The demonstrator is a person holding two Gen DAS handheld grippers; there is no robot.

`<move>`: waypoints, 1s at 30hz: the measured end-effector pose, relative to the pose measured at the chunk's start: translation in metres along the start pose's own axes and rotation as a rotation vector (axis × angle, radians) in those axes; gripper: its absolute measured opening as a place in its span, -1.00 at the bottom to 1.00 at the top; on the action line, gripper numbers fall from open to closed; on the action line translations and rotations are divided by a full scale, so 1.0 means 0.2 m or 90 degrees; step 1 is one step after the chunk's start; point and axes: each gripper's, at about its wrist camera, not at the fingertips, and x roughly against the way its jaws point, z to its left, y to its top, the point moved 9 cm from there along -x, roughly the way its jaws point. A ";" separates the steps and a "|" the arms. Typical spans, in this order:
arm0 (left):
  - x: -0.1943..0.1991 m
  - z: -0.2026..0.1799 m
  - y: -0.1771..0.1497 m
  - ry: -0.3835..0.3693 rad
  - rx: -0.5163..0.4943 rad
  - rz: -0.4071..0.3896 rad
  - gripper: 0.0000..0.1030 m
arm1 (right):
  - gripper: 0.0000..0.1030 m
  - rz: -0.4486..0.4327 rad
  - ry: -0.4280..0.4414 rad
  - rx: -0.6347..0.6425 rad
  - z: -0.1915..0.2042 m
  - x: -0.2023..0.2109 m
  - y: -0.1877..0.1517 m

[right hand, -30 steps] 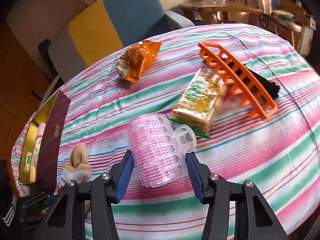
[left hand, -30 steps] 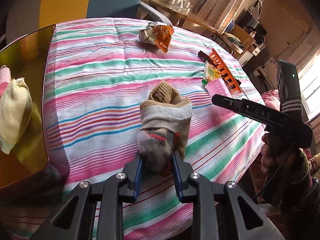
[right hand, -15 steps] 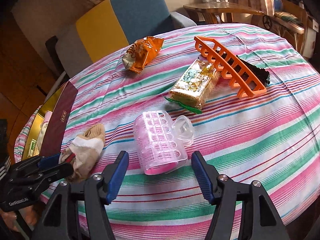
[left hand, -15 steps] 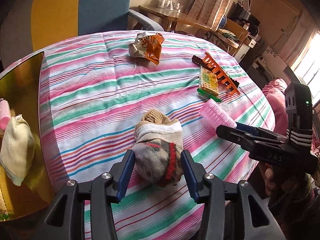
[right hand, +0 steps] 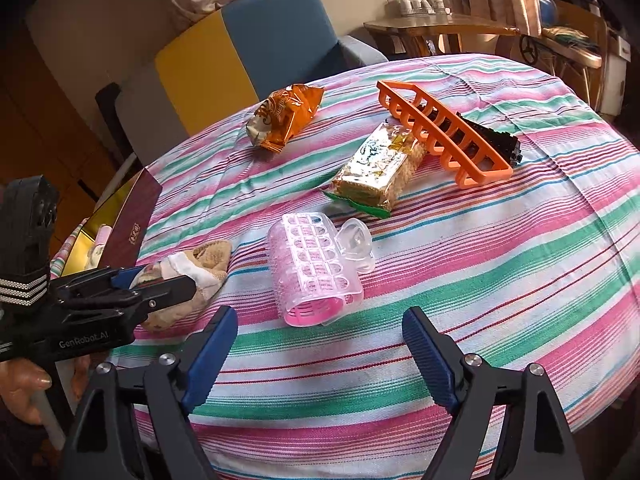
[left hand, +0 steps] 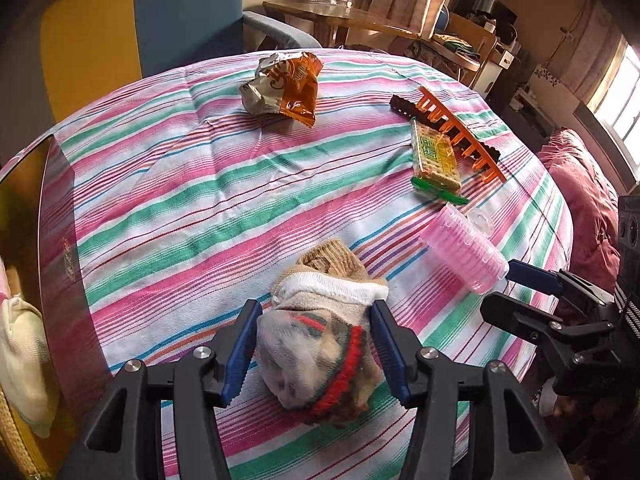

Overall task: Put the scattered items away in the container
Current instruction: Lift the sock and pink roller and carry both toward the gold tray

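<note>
Your left tongs [left hand: 314, 352] sit around the rolled sock [left hand: 320, 344], blue pads flanking it on both sides. The fingers stand apart; whether the pads actually press the fabric cannot be told from either view. The sock rests on the striped cloth [left hand: 180, 208] at the near edge of the counter, red-banded end toward the left wrist camera.

Your right tongs [right hand: 320, 344] are spread wide with nothing between them, held just short of the pink hair roller [right hand: 312, 270]. The roller lies on its side on the cloth, with a clear plastic clip part touching its far right end.

The container [right hand: 128, 220] (a dark red box with a gold lining) sits at the counter's left edge, near the sock. Inside, the left wrist view shows a pale yellow cloth bundle [left hand: 22, 364]; the right wrist view shows something pink and something pale, too small to identify.

Other items on the cloth, all well apart from both tongs:
- orange snack bag [right hand: 286, 118], crumpled, toward the far side.
- cracker packet [right hand: 378, 168], green-edged, between the roller and the comb.
- orange comb-like rack [right hand: 444, 132], lying against a black comb [right hand: 496, 140], with the packet's far end touching the rack.

A blue and yellow chair [right hand: 248, 52] stands behind the counter.
</note>
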 end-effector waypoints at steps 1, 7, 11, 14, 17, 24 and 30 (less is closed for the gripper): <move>-0.01 0.00 -0.01 -0.003 0.003 0.001 0.09 | 0.66 0.002 -0.003 -0.001 0.00 -0.01 0.00; -0.01 -0.01 -0.02 0.008 0.005 -0.013 0.11 | 0.72 -0.011 -0.020 -0.006 0.00 -0.03 0.00; -0.01 -0.01 -0.03 0.015 0.008 -0.028 0.16 | 0.69 -0.014 -0.037 -0.001 0.00 -0.02 0.00; -0.01 -0.01 -0.03 0.026 0.010 -0.034 0.19 | 0.64 -0.023 -0.052 0.003 0.00 -0.01 0.02; -0.02 0.00 -0.03 0.030 0.030 -0.039 0.20 | 0.58 -0.032 -0.057 0.013 0.00 0.00 0.05; -0.02 0.02 -0.01 0.015 0.066 -0.027 0.20 | 0.40 -0.019 -0.058 0.031 0.04 -0.06 0.08; -0.01 0.04 -0.02 0.023 0.085 -0.035 -0.08 | 0.08 -0.007 -0.059 0.046 0.08 -0.12 0.09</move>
